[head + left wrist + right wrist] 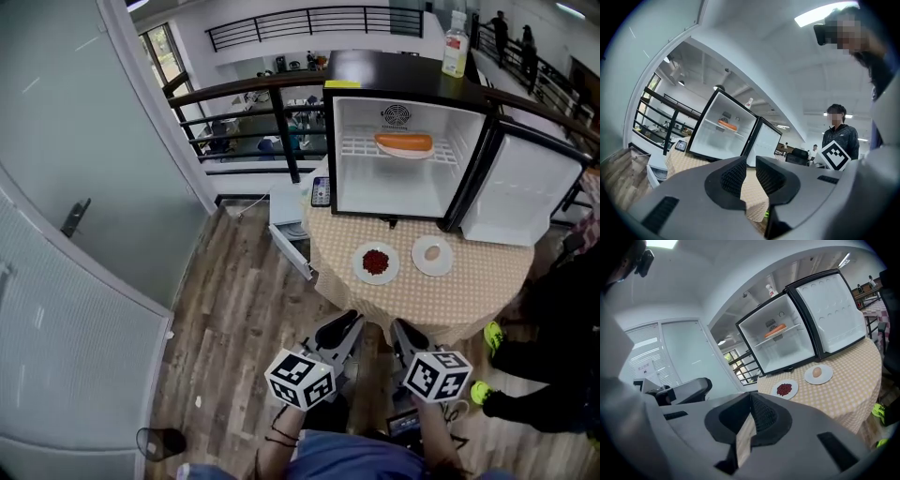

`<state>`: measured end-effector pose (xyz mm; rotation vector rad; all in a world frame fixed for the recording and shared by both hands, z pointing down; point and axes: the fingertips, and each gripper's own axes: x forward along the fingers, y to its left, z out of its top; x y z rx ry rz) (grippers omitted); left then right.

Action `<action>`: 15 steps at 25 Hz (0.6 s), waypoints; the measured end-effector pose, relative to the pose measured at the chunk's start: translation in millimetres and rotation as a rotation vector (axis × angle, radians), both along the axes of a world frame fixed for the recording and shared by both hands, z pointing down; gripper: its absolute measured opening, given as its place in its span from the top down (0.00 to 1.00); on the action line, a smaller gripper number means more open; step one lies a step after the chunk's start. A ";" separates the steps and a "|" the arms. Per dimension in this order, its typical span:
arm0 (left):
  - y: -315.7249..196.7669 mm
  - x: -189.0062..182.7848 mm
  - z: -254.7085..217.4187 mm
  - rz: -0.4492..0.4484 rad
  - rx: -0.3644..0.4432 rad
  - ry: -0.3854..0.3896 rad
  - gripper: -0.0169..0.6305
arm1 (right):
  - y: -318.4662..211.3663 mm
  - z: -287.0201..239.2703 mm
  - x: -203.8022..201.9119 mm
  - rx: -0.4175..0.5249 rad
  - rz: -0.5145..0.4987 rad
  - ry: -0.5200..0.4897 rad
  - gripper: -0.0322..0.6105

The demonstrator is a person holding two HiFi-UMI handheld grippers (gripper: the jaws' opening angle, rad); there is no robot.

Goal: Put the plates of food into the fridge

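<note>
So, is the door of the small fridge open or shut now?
Open. The fridge door is swung out to the right, and the white inside of the fridge shows, with a plate of orange food on its shelf.

Place: this is looking like an open office hall on a mezzanine, not a home.
Edge: a black railing [253, 89] is running along it, with desks [230, 131] showing on the level below.
Walls: glass partitions [56, 216] are closing off a room.
Furniture: a small fridge [394, 70] is standing on a round table [450, 295].
People: a person [840, 136] is standing nearby.
</note>
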<state>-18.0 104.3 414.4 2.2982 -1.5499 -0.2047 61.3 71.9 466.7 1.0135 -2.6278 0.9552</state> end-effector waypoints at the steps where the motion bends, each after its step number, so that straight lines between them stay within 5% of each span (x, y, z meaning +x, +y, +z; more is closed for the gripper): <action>1: -7.3 -9.2 -0.2 0.006 0.006 0.004 0.88 | -6.3 1.0 -8.0 -0.004 0.005 0.006 0.92; 15: -74.6 -89.1 35.5 0.103 -0.106 0.029 0.88 | -57.0 20.9 -66.6 -0.048 0.112 0.063 0.92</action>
